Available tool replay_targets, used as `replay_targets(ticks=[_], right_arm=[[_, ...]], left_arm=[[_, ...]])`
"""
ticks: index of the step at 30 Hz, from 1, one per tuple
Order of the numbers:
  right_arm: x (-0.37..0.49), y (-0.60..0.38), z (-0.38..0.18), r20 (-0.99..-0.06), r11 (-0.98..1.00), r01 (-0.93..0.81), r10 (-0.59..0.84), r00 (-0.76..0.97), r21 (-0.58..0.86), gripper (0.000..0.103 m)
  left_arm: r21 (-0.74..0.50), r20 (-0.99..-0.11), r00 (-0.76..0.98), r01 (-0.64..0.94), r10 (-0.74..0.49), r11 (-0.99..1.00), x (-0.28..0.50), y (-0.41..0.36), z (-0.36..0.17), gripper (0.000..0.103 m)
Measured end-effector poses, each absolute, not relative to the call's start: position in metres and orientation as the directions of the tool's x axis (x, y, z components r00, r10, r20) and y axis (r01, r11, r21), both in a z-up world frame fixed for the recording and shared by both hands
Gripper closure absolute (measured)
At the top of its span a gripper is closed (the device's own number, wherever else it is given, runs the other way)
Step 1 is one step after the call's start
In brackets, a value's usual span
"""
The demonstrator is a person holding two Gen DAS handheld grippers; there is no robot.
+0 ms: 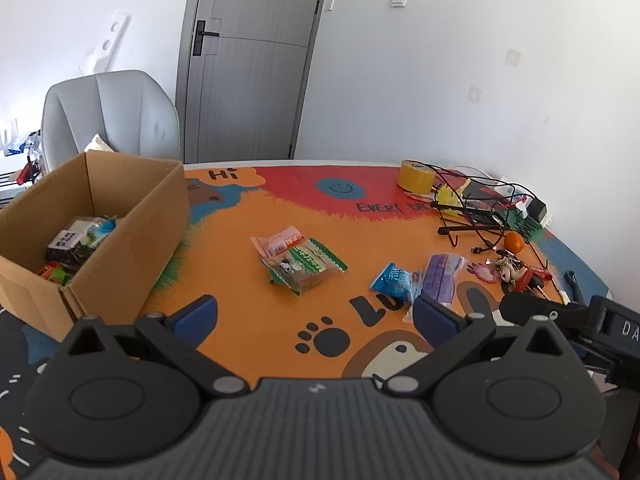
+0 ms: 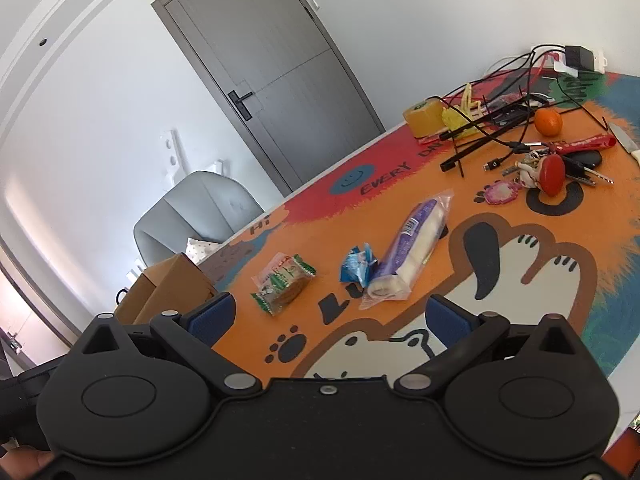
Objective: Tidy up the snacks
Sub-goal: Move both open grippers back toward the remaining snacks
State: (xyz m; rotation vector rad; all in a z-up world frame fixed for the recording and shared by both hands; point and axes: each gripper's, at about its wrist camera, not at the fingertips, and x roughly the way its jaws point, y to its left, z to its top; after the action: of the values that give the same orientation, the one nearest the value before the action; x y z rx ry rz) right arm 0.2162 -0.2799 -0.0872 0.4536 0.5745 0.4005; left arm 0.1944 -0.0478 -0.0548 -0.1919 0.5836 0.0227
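Both grippers hung above the table w/ jaws spread wide and nothing held: left gripper [image 1: 314, 314] over the near edge, right gripper [image 2: 330, 314] tilted, looking down on the snacks. The cardboard box [image 1: 120, 236] sat far left and already had a few packets inside. Loose on the orange mat [image 1: 240, 220] mid-table were a green cracker pack [image 1: 308, 266] overlapping a pink one [image 1: 278, 242]; to their right, a blue wrapper [image 2: 357, 263] touching a long purple-and-clear bag [image 2: 408, 252]. Risks, judging from this: the overlapped pair could come up together or one slip out; thin film could slide from the pads. Keys [image 2: 560, 168], cables and an orange [image 2: 549, 122] lay far right, near enough to snag on a wide reach.
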Motion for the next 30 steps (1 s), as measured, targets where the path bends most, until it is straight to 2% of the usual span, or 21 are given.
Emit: replay_targets(ticks=[13,30], right_arm=[[0.228,-0.29,-0.098,-0.427,0.835,-0.207,0.455,0.782,0.51,0.001],[0.282,-0.288,-0.118,-0.47,0.831,-0.167,0.453,0.757,0.531,0.033]], left_arm=[[-0.192,-0.55,0.834,-0.076,-0.042,0.978,0.213,-0.051,-0.065,0.0],[-0.213,-0.58,0.814,-0.115,-0.031,0.97,0.272,-0.044,-0.085,0.005]])
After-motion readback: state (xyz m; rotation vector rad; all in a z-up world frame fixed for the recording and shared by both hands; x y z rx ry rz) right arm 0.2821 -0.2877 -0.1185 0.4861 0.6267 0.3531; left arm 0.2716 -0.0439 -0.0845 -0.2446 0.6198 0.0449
